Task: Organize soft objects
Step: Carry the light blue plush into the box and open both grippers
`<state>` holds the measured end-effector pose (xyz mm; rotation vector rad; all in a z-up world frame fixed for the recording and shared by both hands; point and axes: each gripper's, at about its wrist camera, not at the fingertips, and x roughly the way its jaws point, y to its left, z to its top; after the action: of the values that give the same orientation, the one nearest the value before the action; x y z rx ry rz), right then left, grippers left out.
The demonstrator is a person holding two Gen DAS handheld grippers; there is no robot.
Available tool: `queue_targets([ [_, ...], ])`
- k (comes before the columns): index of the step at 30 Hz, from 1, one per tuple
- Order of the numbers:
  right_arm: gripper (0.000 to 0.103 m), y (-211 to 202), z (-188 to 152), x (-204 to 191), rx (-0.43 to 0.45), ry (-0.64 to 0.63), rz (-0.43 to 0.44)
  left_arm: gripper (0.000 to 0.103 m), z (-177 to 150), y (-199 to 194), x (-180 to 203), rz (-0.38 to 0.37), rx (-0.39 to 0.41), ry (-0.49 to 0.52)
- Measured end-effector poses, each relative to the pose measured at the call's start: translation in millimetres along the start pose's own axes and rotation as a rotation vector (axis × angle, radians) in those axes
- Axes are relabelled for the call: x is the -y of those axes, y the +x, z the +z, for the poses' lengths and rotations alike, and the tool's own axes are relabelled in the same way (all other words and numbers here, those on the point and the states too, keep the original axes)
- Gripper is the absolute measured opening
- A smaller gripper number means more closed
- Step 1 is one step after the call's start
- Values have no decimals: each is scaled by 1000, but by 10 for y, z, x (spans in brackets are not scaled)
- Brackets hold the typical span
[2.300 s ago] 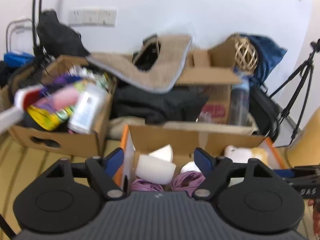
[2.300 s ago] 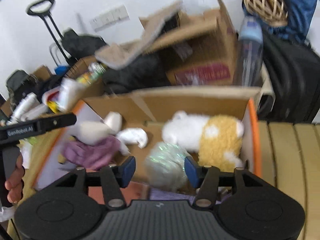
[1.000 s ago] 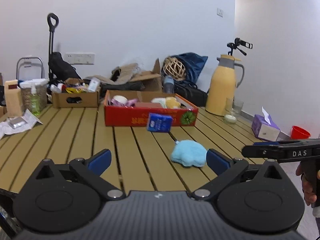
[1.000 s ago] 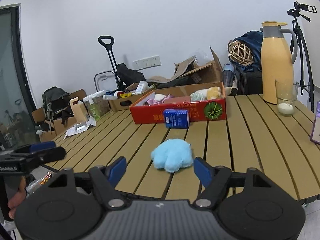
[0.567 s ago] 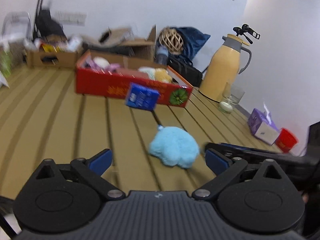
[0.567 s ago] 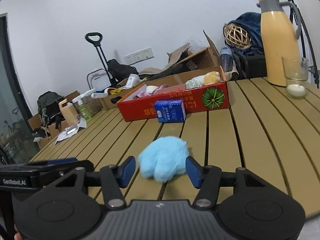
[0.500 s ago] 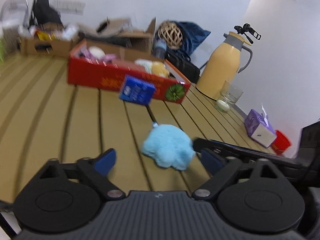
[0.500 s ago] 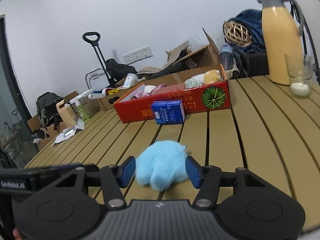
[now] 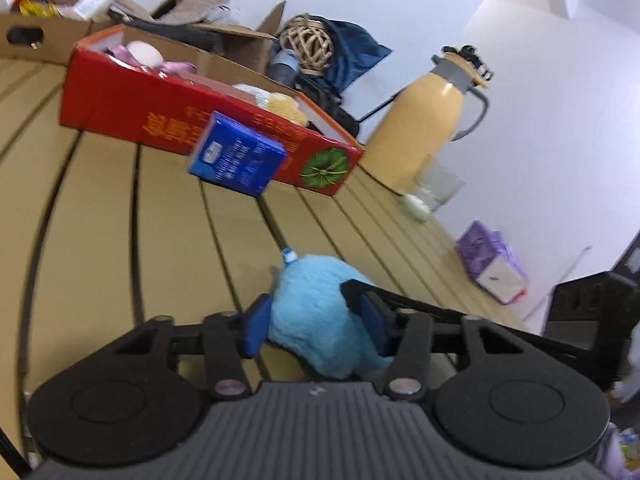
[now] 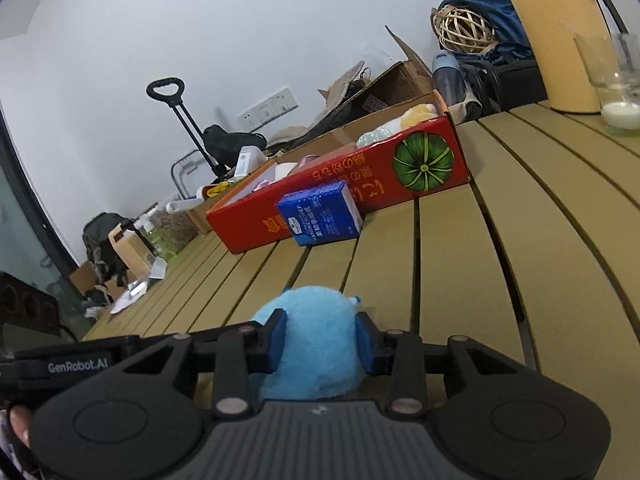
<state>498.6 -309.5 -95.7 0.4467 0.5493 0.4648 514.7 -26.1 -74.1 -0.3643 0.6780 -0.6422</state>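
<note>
Table point(image 10: 500, 240): slatted wood; wide bare stretch betw plush and box, near edge close under both tools.
Red box point(image 10: 340, 184): far side of bare stretch, already holds other soft bits; open top, low front wall to clear.
Tissue pack point(image 10: 320, 218): blue, leaning on box front wall, right on the straight path, so go over or round it.
Blue plush point(image 10: 312, 340): on table by near edge, well apart from box.
Change: 0.5 s ago both tools stood wide round plush; now both have closed in.
R gripper point(image 10: 319, 344): pads pressed into the fluff both sides, clamped on plush.
L gripper point(image 9: 316, 324): pads at plush flanks too; looks closed on it, right pad partly hidden by R finger.
Meaning: grasp prob. done; lift + carry to box next.
Right side: flask point(image 9: 420, 120), glass point(image 10: 612, 80) well off path.
</note>
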Motion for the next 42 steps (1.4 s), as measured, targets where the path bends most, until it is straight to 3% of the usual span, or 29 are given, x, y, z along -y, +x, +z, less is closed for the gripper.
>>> queue_targets([
  [7,35,7,15,17,-5,28,13,37,32,26,-172,-55,-27,-114],
  [12,34,-5,100,28,-41,104,10,35,75,10,-113,-30,-25,-118],
  [14,34,-44,271,-94,-20,65,17,35,225,-70,-33,-30,4,-93],
  [16,34,-33,574,-248,4,-1,28,35,547,-143,33,-31,43,-44],
  [20,34,310,1526,-465,67,-140,68,34,1509,-28,8,-45,106,5],
  [23,34,870,2176,-452,38,-120,49,35,2165,326,-231,-27,97,-59],
  [25,34,1278,2431,-437,23,-151,25,35,2503,583,-458,10,78,-112],
  [28,34,1947,2706,-215,-55,-65,21,35,2835,976,-728,107,45,-98],
  [32,37,2755,2716,35,-179,-92,-116,39,2914,1584,-1129,266,-76,-50],
  [35,37,2989,2563,181,-239,-76,-176,39,2834,1736,-1231,266,-135,-43],
  [37,37,2974,2528,238,-246,-35,-137,48,2880,1624,-1175,224,-82,-29],
  [42,37,2760,2600,23,-211,-126,-174,49,2934,1348,-970,257,-50,40],
])
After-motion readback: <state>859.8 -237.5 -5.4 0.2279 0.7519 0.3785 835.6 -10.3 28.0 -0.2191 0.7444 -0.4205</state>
